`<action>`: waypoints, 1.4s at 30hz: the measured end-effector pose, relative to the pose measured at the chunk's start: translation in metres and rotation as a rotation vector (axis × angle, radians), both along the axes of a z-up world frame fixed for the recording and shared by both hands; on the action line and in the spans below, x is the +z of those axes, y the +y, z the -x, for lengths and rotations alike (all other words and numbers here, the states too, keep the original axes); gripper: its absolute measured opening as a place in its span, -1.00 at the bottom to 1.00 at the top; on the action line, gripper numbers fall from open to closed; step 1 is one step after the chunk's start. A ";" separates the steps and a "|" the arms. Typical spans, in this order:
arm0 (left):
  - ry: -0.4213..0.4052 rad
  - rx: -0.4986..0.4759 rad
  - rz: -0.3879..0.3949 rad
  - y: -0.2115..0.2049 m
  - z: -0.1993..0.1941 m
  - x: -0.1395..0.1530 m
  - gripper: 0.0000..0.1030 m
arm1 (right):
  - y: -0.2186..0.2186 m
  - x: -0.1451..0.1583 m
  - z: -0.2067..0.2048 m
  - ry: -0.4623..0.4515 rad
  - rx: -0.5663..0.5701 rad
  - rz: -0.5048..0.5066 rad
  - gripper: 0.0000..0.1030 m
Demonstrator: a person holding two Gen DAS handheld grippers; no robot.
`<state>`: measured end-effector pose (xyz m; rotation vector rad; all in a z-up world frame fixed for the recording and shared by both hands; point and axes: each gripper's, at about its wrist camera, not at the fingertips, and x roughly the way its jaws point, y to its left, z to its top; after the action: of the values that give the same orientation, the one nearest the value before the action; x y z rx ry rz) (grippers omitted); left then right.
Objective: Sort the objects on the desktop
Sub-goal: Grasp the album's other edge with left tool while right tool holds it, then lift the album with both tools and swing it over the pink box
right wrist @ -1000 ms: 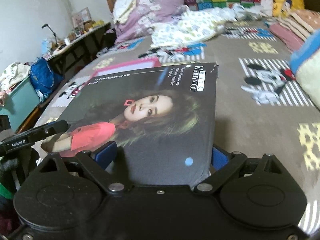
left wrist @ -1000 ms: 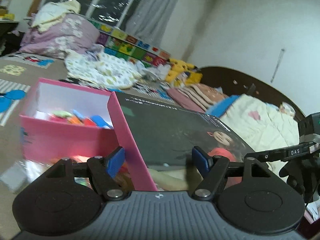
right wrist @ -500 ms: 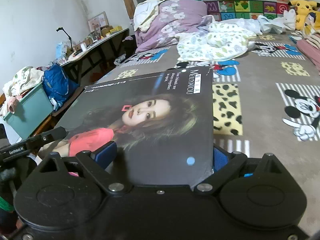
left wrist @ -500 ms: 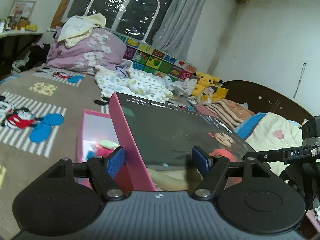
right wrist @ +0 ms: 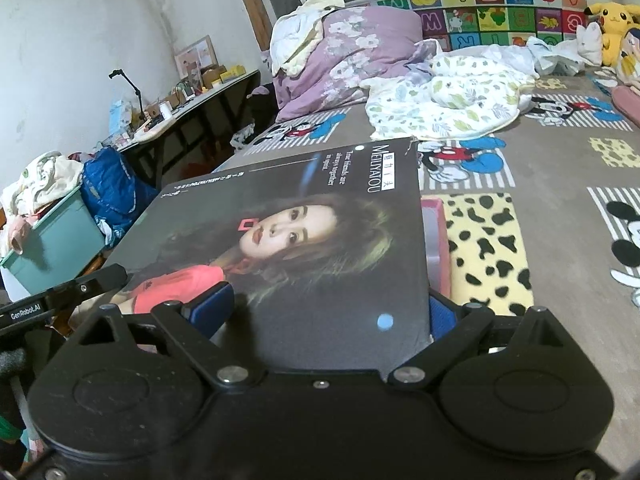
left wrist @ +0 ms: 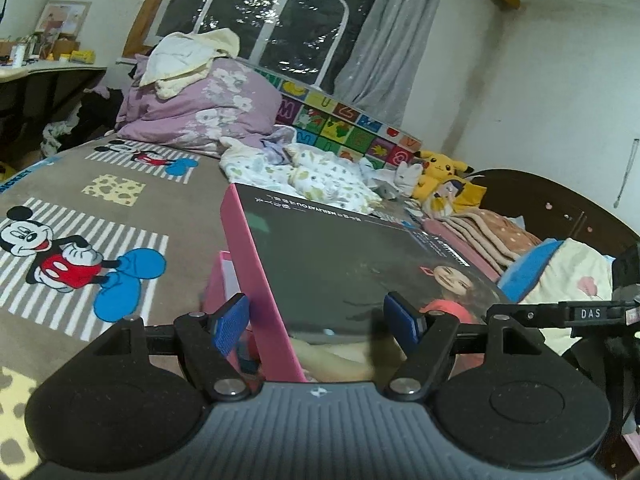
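Bedspread (left wrist: 120, 184) backs lid (left wrist: 340, 264); pink box (right wrist: 436, 236) beneath mostly hidden.

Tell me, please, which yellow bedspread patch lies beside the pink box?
The black-spotted patch directly right of the pink box; the other yellow patch lies farther back.

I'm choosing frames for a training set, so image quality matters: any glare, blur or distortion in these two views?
Left wrist: glare sheens the box lid near the left gripper, washing out its print; fisheye bends the window frame. Right wrist: the lid reads sharp, lettering legible; the bed curves at the edges. No obvious motion blur in either.
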<state>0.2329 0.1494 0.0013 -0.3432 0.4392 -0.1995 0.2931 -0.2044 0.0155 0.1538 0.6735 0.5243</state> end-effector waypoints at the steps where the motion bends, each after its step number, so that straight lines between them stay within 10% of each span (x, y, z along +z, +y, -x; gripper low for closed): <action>1: 0.002 0.003 0.001 0.003 -0.004 -0.001 0.41 | 0.003 -0.001 -0.002 -0.002 0.000 0.000 0.89; 42: 0.135 -0.008 0.109 0.026 -0.104 -0.095 0.42 | 0.030 -0.055 -0.069 0.009 -0.096 0.129 0.89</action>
<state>0.3374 0.1753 -0.0934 -0.4639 0.5646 -0.2098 0.3620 -0.1740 -0.0393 0.0672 0.7034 0.3873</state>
